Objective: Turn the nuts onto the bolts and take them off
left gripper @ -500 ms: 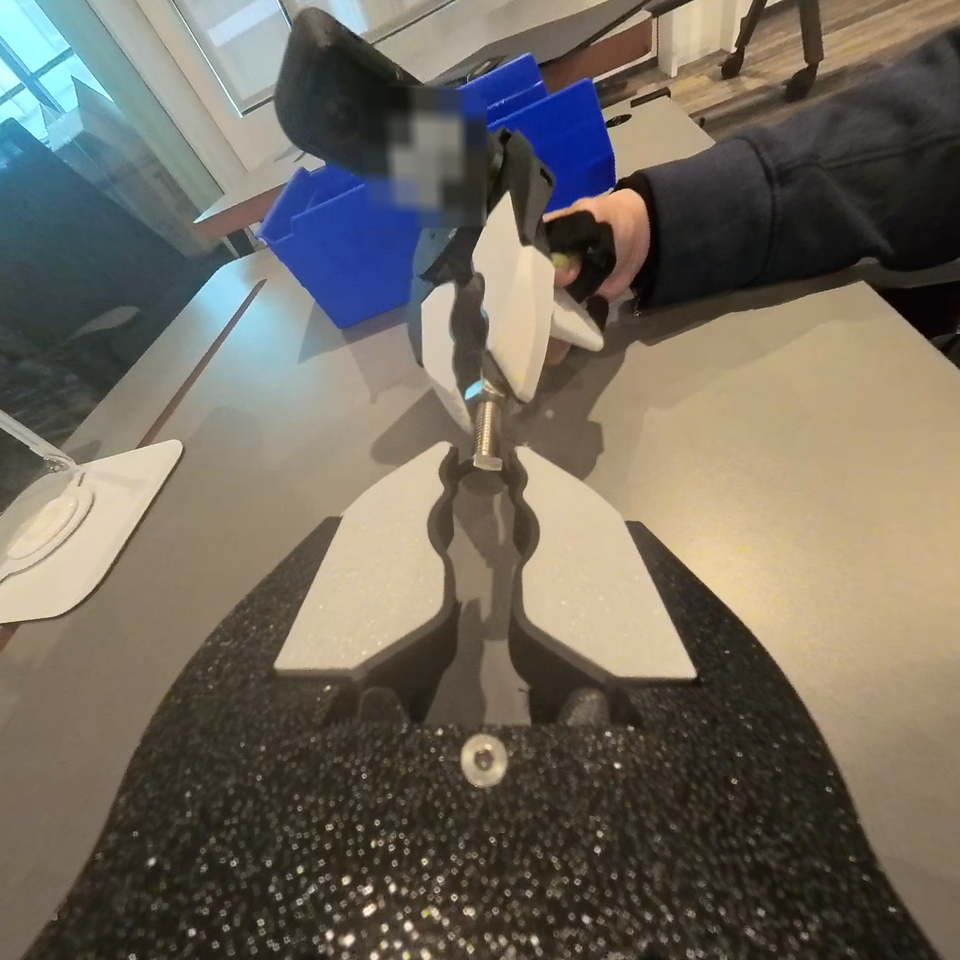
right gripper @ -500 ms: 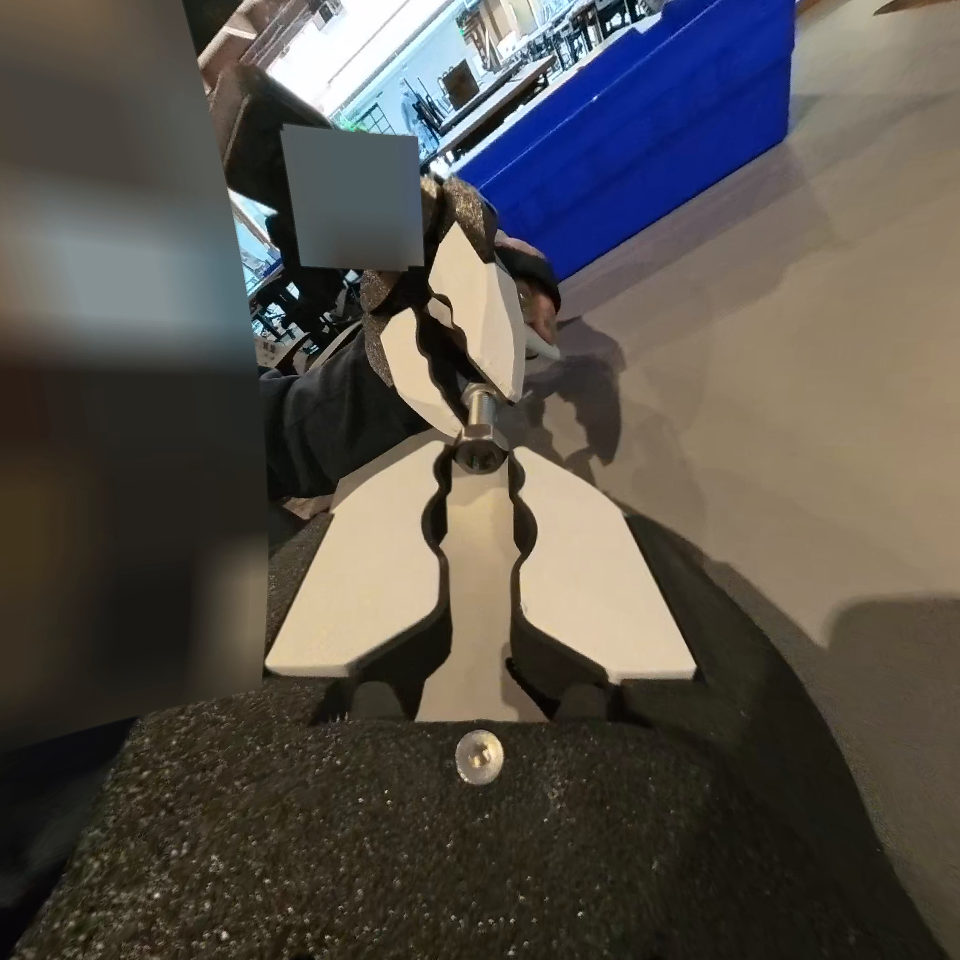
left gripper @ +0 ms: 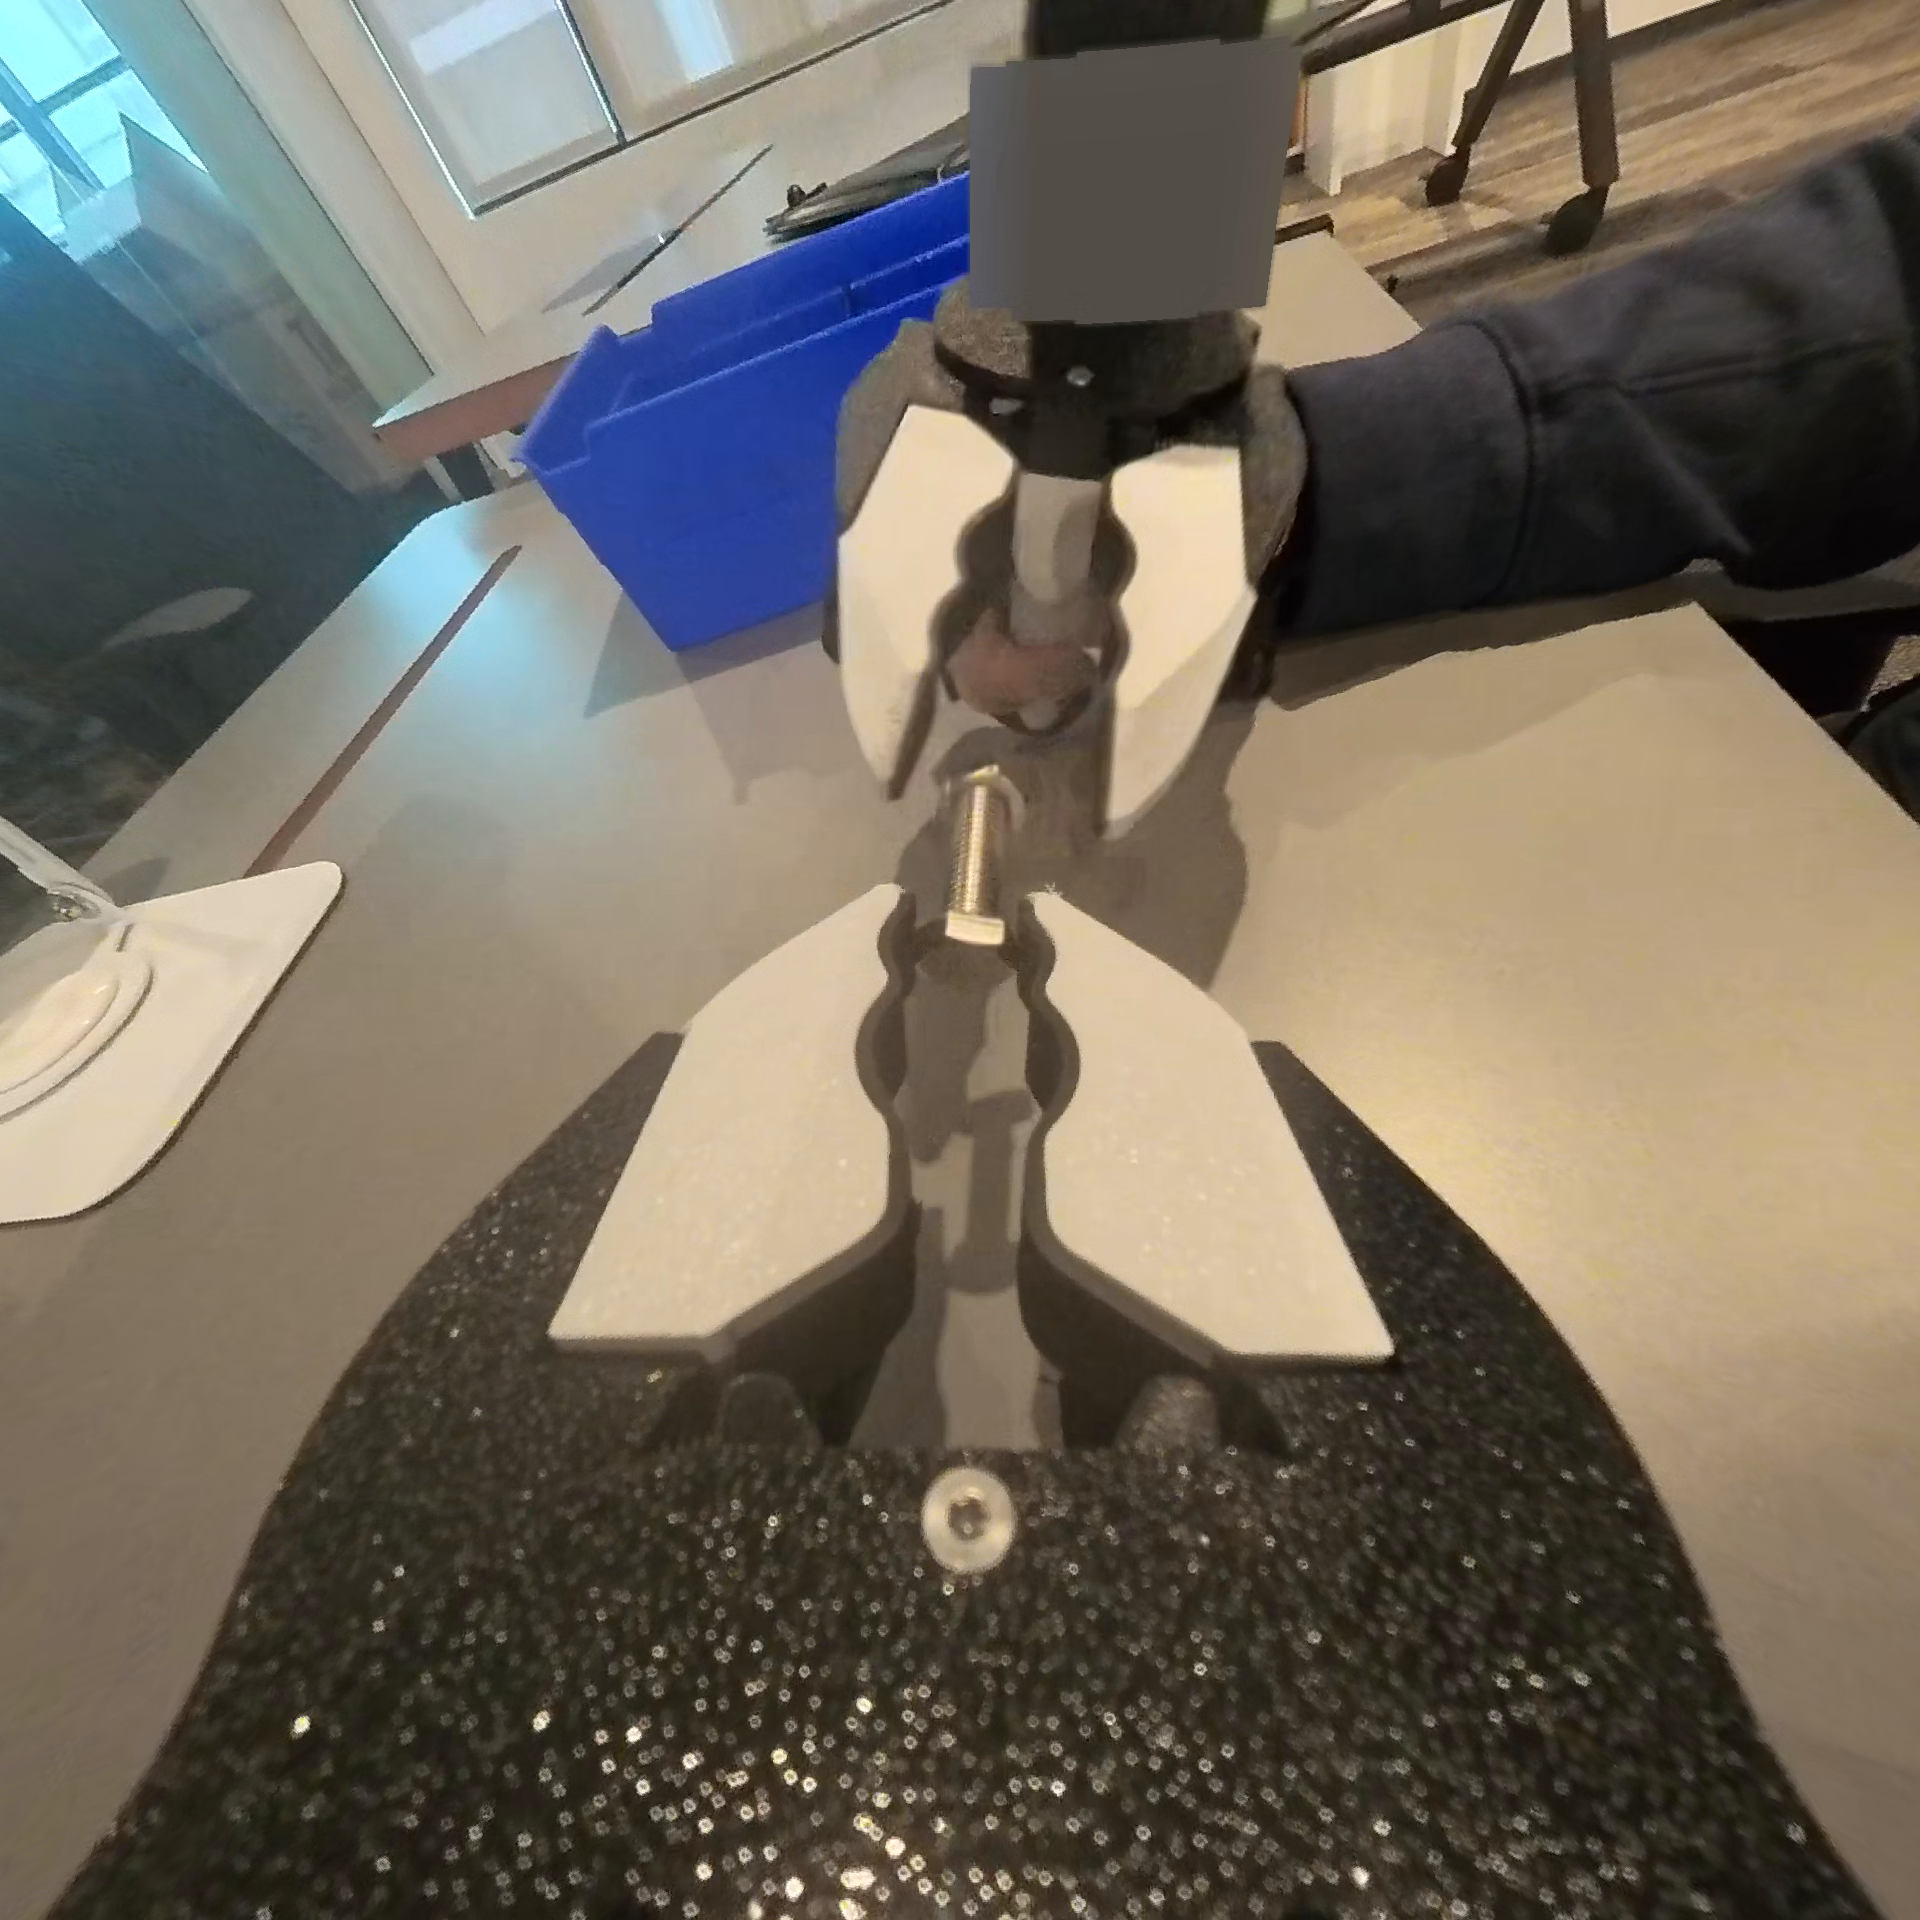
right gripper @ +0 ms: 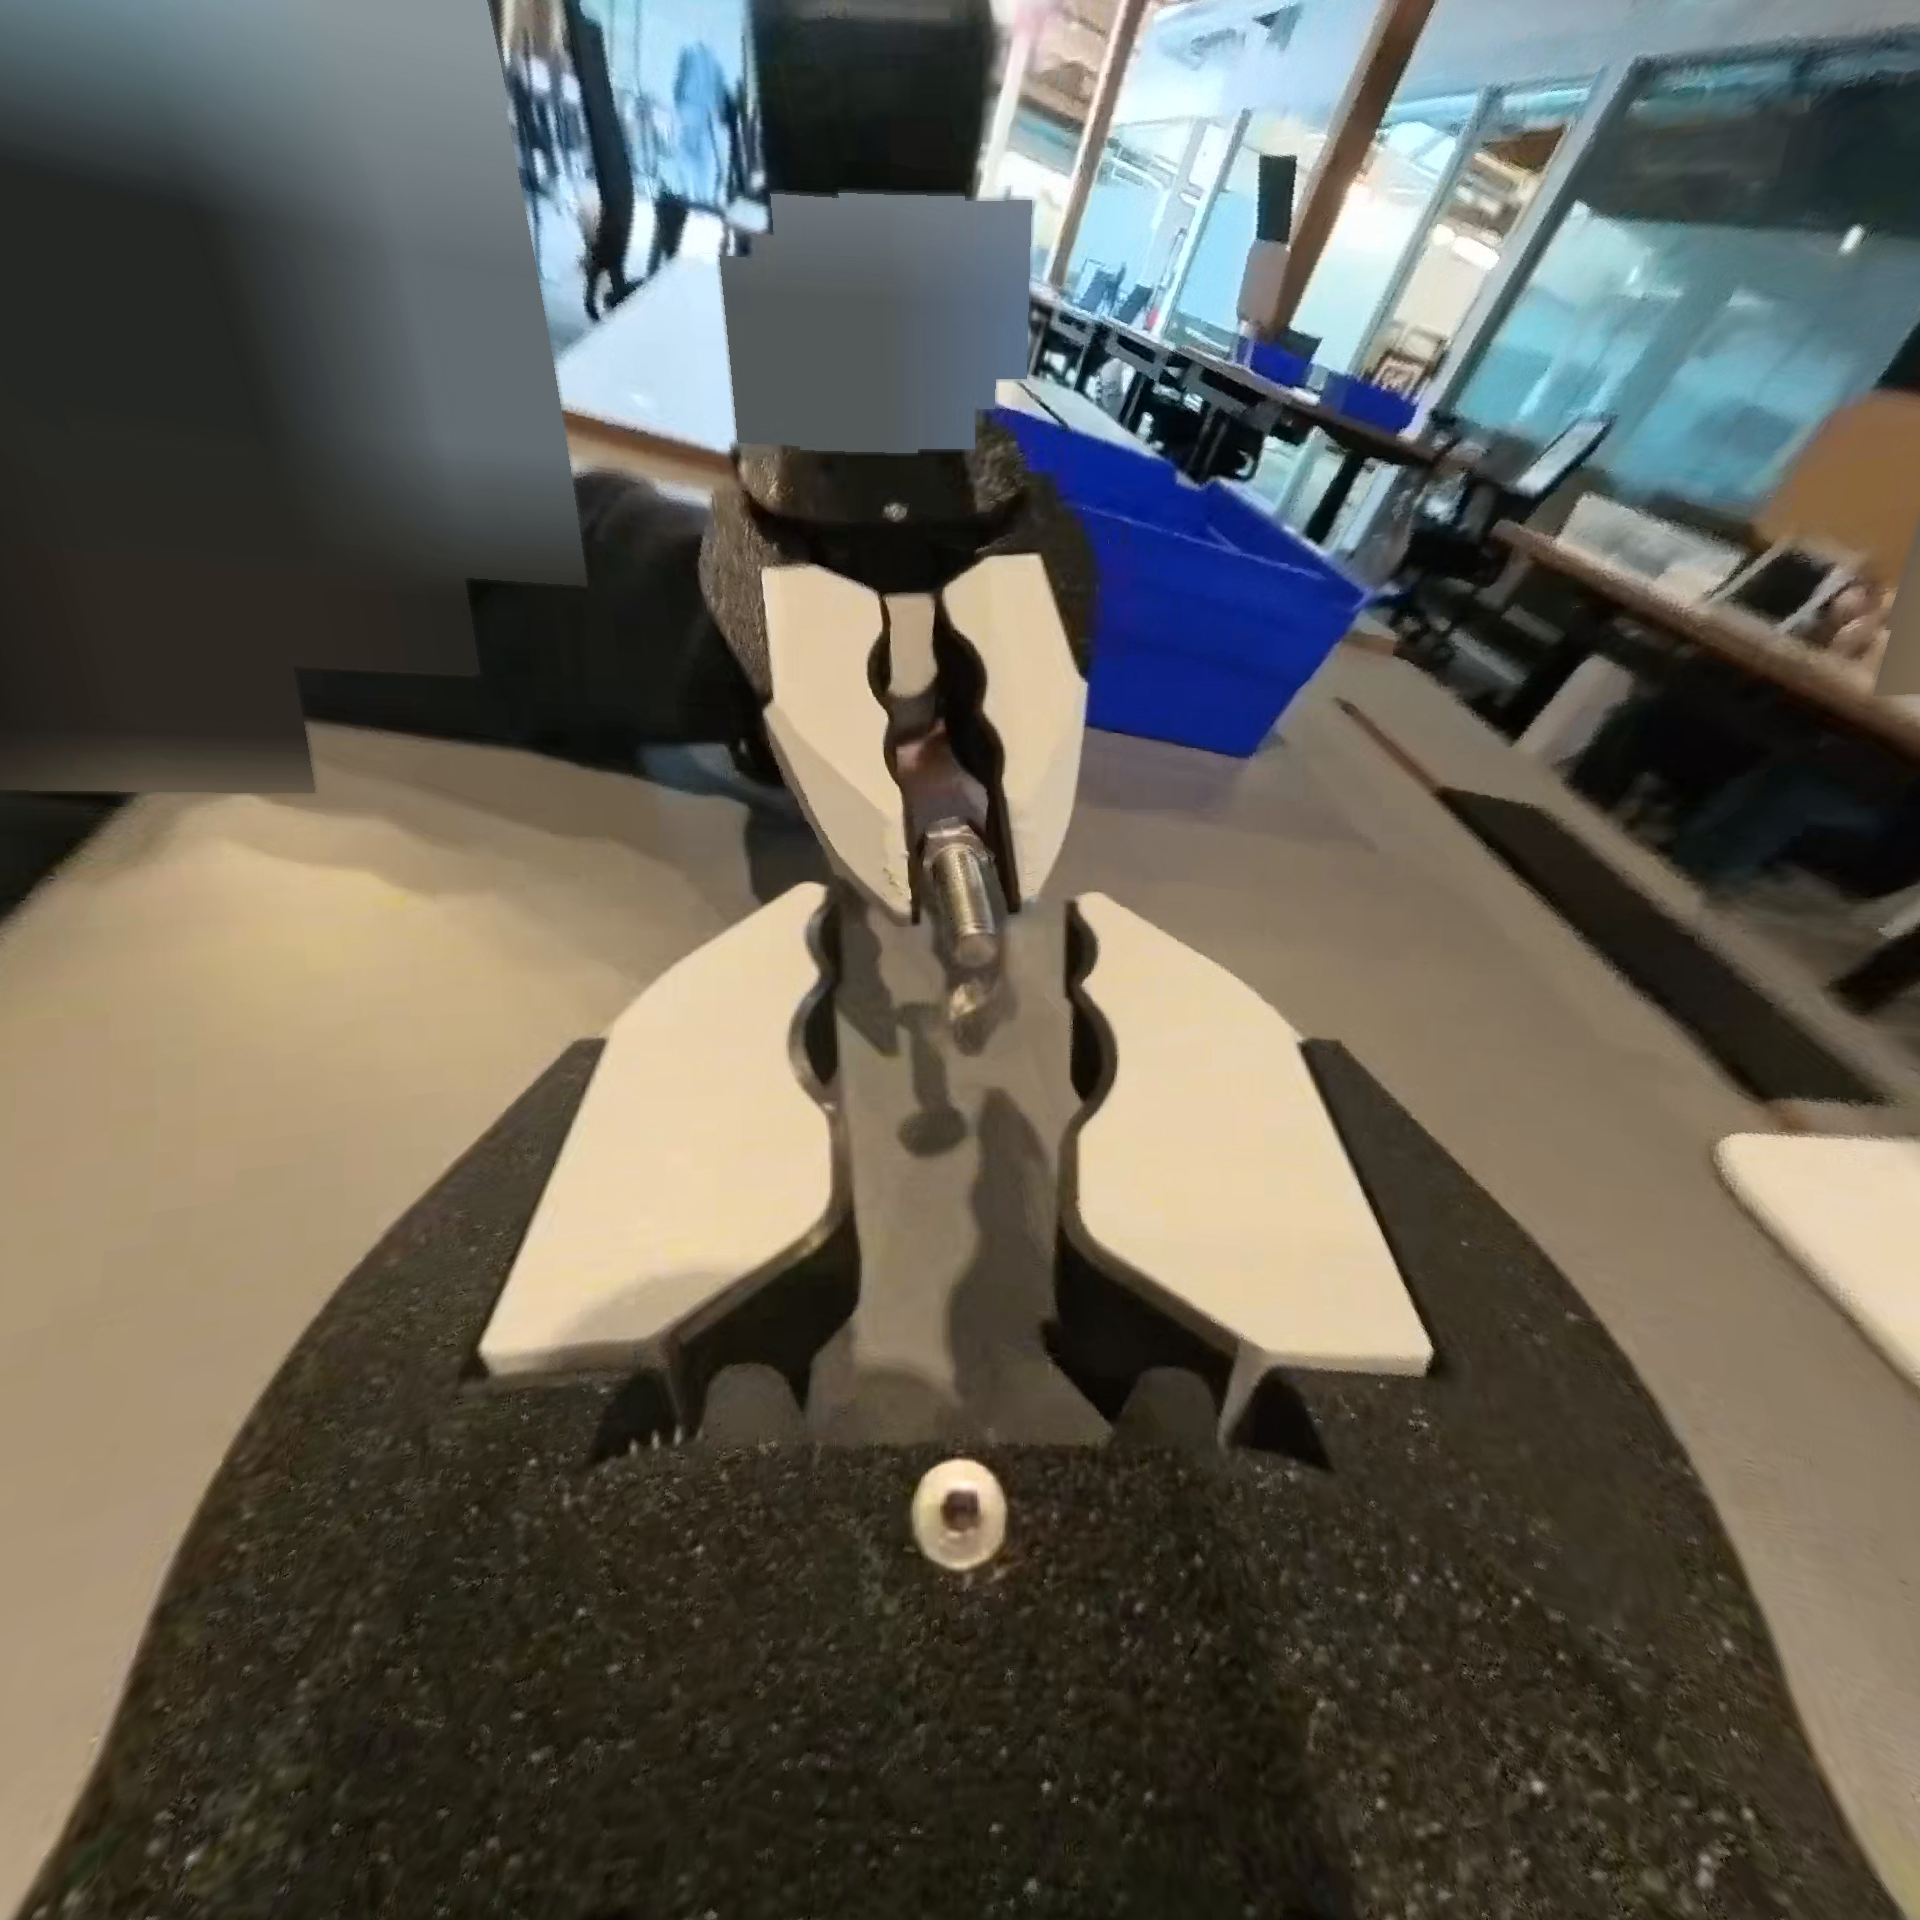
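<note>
My left gripper (left gripper: 971, 909) is shut on the head of a steel bolt (left gripper: 971, 857), whose thread points away toward the right gripper. My right gripper (right gripper: 951, 904) is open, its white fingers (right gripper: 686, 1143) spread wide and holding nothing. In the left wrist view it (left gripper: 1003, 816) faces me, open, just beyond the bolt's tip. The left gripper (right gripper: 956, 894) and the bolt (right gripper: 958, 878) also show in the right wrist view. A small blurred nut (right gripper: 961, 1000) shows just past the bolt's tip, held by neither gripper; it also shows in the left wrist view (left gripper: 982, 781).
The grey table (left gripper: 1455, 1039) lies below both grippers. A blue bin (left gripper: 727, 499) stands at its far edge. A white flat base (left gripper: 156, 1039) with a clear stand sits at the left. A person's dark sleeve (left gripper: 1610, 436) reaches in from the right. Both grippers' tips are close together, under 4 cm apart.
My right gripper has opened, let go of the nut and drawn back a little from the bolt. My left gripper still holds the bolt's head.
</note>
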Tool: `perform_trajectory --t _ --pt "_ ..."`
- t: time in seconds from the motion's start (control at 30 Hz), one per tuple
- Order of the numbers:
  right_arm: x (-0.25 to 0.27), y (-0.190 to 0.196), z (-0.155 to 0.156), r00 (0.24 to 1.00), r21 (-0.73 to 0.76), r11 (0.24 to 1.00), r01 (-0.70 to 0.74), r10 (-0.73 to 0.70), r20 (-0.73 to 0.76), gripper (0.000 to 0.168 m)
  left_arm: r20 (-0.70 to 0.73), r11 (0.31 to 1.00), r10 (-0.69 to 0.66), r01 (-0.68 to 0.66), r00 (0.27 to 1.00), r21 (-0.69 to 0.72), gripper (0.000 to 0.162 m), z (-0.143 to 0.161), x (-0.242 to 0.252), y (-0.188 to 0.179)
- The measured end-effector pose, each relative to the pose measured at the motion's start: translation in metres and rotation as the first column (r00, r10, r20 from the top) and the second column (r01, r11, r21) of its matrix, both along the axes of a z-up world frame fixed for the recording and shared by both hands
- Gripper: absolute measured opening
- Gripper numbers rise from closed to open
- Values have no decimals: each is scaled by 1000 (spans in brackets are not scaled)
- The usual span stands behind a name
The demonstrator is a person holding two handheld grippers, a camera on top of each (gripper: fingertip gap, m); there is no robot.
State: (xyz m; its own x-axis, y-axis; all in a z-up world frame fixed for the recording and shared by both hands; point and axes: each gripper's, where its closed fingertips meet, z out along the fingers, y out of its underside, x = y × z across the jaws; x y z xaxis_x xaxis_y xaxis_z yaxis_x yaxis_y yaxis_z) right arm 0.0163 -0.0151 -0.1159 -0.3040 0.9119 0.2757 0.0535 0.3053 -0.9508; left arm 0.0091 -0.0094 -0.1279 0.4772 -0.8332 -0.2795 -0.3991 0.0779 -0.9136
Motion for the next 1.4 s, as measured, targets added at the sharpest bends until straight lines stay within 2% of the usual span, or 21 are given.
perform_trajectory --t 0.03,0.13,0.2,0.3,0.47,0.67,0.83,0.93,1.0,1.13,1.2,1.4 --pt "0 0 1 1000 -94 996 -11 13 23 46 2 1000 2 -2 1000 4 18 0 0 0" --pt "1 4 1 994 -361 932 -27 64 92 47 12 1000 2 -2 1000 11 18 2 0 0" --pt "2 9 -4 988 -425 905 4 63 144 44 4 1000 8 -8 1000 17 18 2 -1 1" --pt "3 15 -12 978 -410 910 58 31 208 37 -7 999 38 -38 999 18 18 1 -5 5" --pt "8 36 -24 952 -278 941 193 -111 284 28 -51 993 118 -117 992 24 18 -5 -14 15" --pt "8 56 -37 918 -312 898 312 -200 341 16 -134 976 216 -208 967 71 18 -14 -22 26" --pt "11 64 -11 957 -421 863 278 -211 198 12 -109 956 285 -274 952 104 18 -9 -29 34" --pt "27 85 20 937 -420 848 324 -349 19 6 -81 922 371 -356 925 155 19 -3 -37 42" --pt "40 99 32 902 -447 815 369 -429 -39 6 -66 885 437 -416 897 206 19 0 -41 48" --pt "52 125 26 819 -502 710 494 -573 -5 15 -22 808 536 -506 844 303 19 6 -44 54" --pt "55 132 21 784 -492 677 547 -621 16 15 6 811 528 -506 849 294 19 3 -37 54" --pt "75 133 23 738 -398 671 626 -674 25 9 58 838 466 -462 883 291 18 6 -28 49"
